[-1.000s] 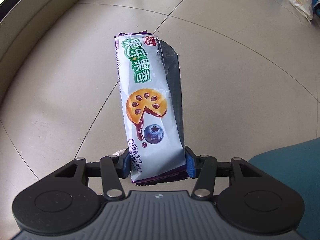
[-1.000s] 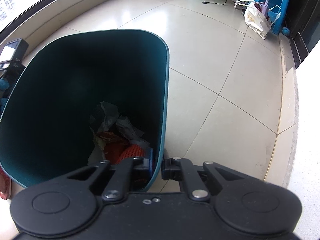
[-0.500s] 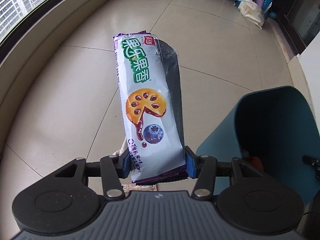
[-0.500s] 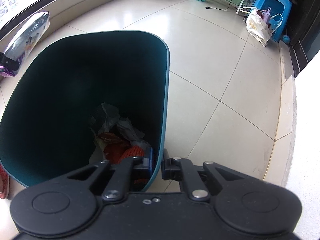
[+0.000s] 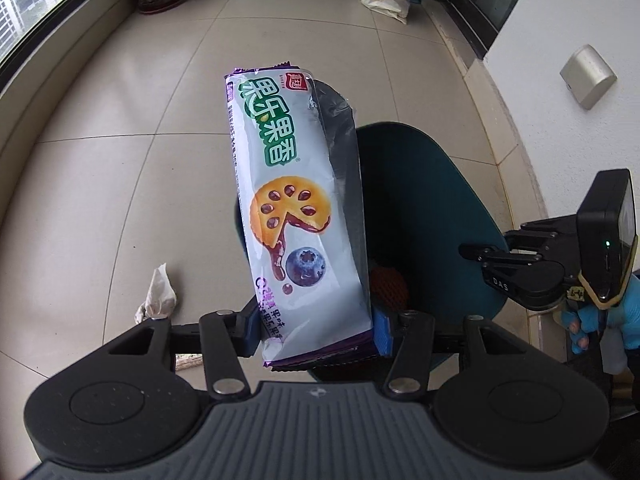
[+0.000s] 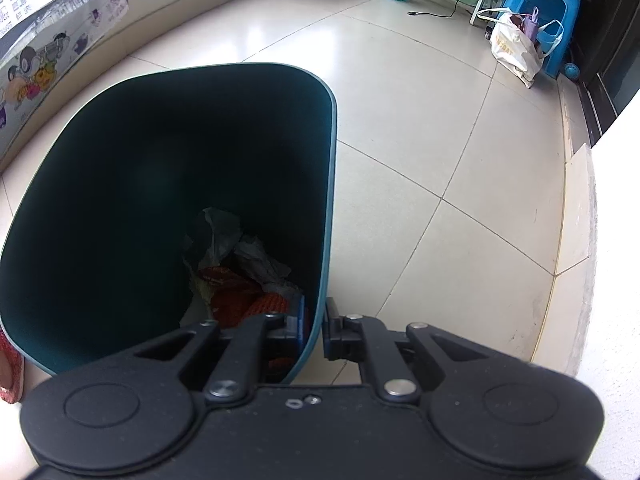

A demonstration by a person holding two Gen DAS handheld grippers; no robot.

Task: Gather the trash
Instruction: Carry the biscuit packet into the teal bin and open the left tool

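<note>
My left gripper (image 5: 316, 336) is clamped on the near end of a biscuit wrapper (image 5: 298, 204), its blue pads pressed against the pack's two long edges. The wrapper stands out from the jaws lengthwise, its long axis running straight away from me toward the far floor, with the torn, open end farthest off.

My right gripper (image 6: 316, 328) is pinched shut on the near right rim of the teal trash bin (image 6: 330, 168), one finger inside the wall and one outside. Crumpled paper and orange netting already lie at the bottom.

In the left wrist view the bin's mouth sits just behind and to the right of the wrapper, so I judge the drop needs a short shift right and forward before I let go.

A crumpled tissue (image 5: 158, 294) lies on the tiles to the near left, apparently still to be picked up.
</note>
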